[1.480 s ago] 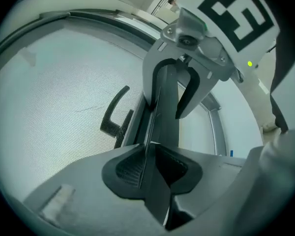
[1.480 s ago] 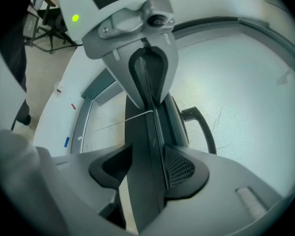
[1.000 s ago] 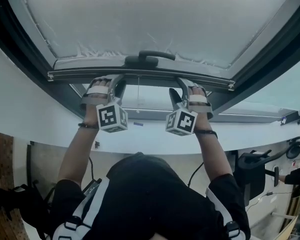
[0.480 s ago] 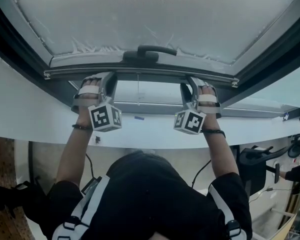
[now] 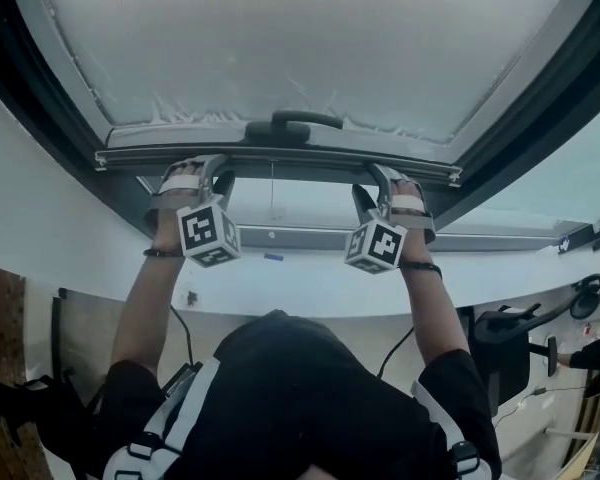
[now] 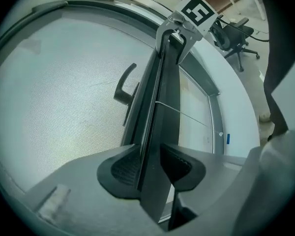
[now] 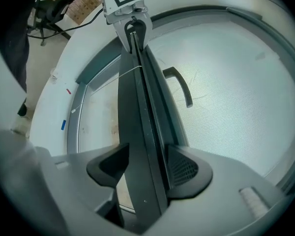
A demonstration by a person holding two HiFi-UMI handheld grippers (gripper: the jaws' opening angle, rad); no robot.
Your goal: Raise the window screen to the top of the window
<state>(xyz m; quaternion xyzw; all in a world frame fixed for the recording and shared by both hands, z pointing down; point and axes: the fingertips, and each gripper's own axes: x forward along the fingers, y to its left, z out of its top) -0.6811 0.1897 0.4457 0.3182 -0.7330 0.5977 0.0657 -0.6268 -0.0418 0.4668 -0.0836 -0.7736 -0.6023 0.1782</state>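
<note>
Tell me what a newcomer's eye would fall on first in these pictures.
The pale mesh window screen fills the top of the head view, with a dark handle at its lower edge. Just below, the left gripper and right gripper each straddle the screen's bottom bar with their pads against it. Their jaws have just been opening a little.

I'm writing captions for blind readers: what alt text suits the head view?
A person reaches with a left gripper and right gripper, both set on the dark bottom bar of a mesh window screen, either side of its handle. Both grippers' jaws have just opened wider, the bar between them.
</note>
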